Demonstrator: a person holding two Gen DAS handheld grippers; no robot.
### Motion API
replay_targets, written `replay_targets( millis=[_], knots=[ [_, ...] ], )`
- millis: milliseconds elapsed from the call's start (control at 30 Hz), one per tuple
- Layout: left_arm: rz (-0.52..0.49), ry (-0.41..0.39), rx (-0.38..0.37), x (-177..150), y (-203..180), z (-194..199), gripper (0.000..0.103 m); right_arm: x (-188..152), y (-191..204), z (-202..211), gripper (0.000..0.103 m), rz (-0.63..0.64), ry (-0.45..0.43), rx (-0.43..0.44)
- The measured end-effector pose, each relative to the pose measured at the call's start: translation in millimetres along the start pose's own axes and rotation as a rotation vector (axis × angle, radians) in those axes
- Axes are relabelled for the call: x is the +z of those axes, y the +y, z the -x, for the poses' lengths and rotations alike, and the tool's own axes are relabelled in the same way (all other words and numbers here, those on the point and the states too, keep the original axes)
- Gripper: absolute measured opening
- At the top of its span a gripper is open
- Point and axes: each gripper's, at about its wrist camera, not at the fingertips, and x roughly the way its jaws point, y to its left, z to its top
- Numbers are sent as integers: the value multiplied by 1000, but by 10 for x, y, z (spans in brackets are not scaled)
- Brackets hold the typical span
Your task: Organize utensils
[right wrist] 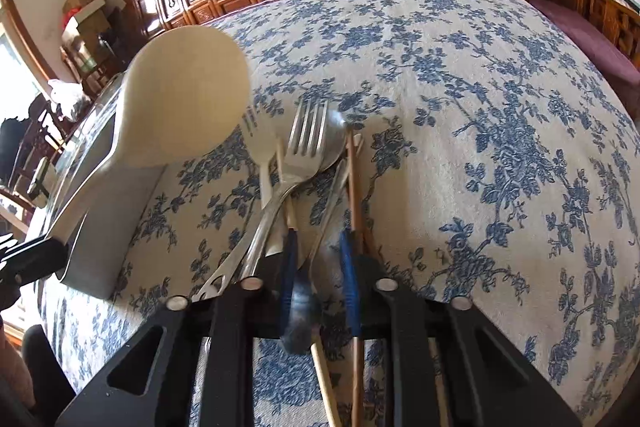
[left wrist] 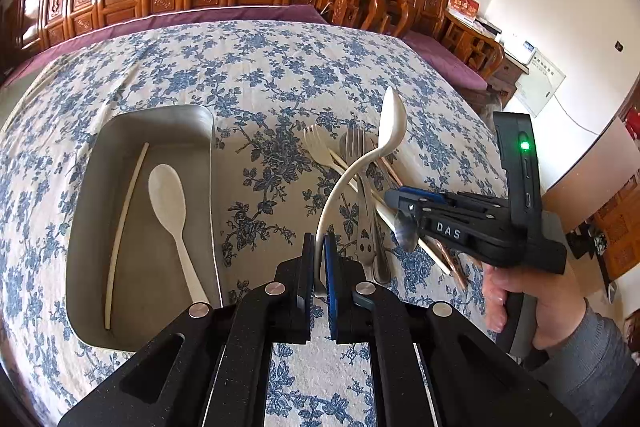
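Left gripper (left wrist: 319, 259) clamped on matte cream spoon (left wrist: 390, 123).
My right gripper (right wrist: 318, 259), jaws apart, straddles shiny steel cutlery; only left view shows tray (left wrist: 120, 131) contents.

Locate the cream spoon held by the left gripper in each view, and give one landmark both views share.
Left wrist view: the cream spoon rises from the left gripper at bottom centre, bowl pointing up over the utensil pile.
Right wrist view: its bowl fills the upper left, close and blurred, above the metal tray.
Shared landmark: the steel fork in the pile.
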Motion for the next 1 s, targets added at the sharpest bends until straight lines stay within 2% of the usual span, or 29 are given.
replay_targets(
  millis=[133,200,333,500,1000],
  knots=[
    [0,3,2,4,8,-2,4,25,-20,-23,17,-3,-2,-3],
    [0,6,4,-13,9,1,4,33,33,-41,13,32,-7,-40],
    [-5,10,11,-37,-8,1,4,56,122,-70,12,84,2,-94],
    [-9,3,26,-40,-10,46,4,45,83,-30,4,66,9,-78],
    [-4,-24,55,-26,20,228,4,51,81,353,4,33,-72,-23]
  ],
)
